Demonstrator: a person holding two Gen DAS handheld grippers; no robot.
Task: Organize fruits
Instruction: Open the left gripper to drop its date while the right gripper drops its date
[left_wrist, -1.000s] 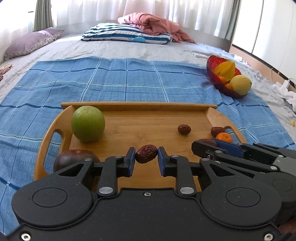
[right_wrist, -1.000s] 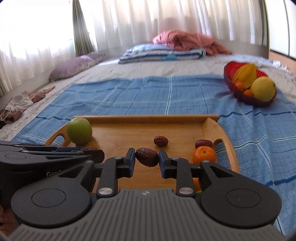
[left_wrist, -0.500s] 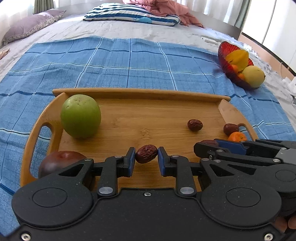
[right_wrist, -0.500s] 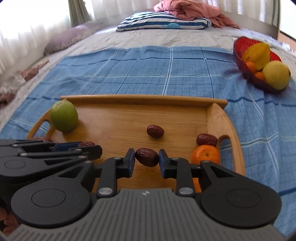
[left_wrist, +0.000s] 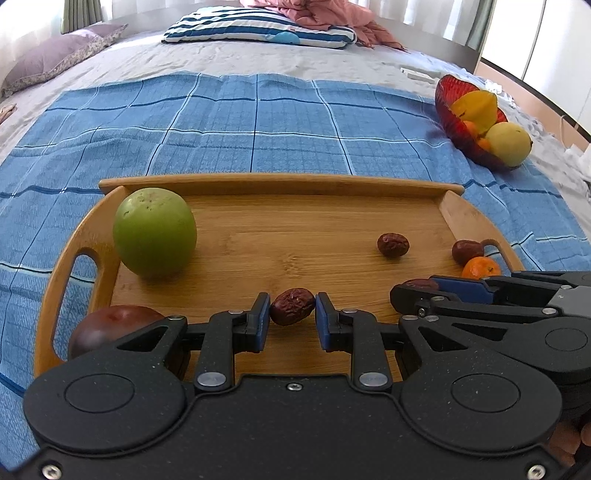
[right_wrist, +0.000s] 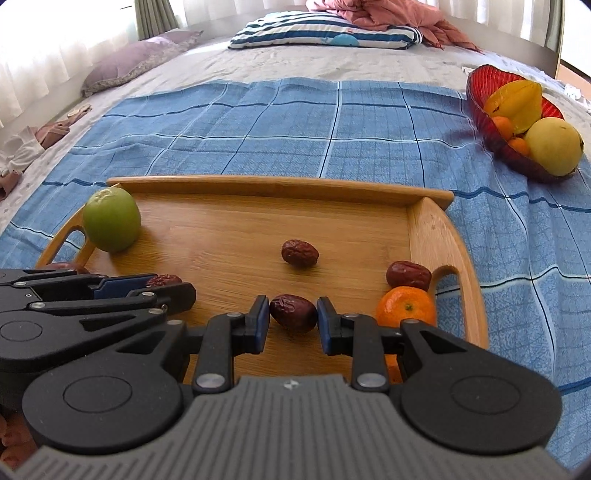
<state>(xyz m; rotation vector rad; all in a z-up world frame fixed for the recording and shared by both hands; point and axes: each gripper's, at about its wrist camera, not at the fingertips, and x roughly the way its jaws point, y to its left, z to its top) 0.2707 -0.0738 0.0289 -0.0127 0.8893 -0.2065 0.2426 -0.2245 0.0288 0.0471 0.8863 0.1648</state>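
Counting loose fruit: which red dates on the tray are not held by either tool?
Two lie free: the mid-tray date and the date touching the mandarin. The others sit between the left tool and right tool.

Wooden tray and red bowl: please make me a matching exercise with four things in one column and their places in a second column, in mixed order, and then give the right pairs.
Things:
1. green apple
2. mandarin
3. yellow pear
4. date in the left gripper

Places:
A. in the red bowl on the blue blanket
B. between two blue finger pads, above the wooden tray
C. on the tray, near its left handle
D. on the tray, beside its right handle, next to a loose date

Pairs: 1-C, 2-D, 3-A, 4-B
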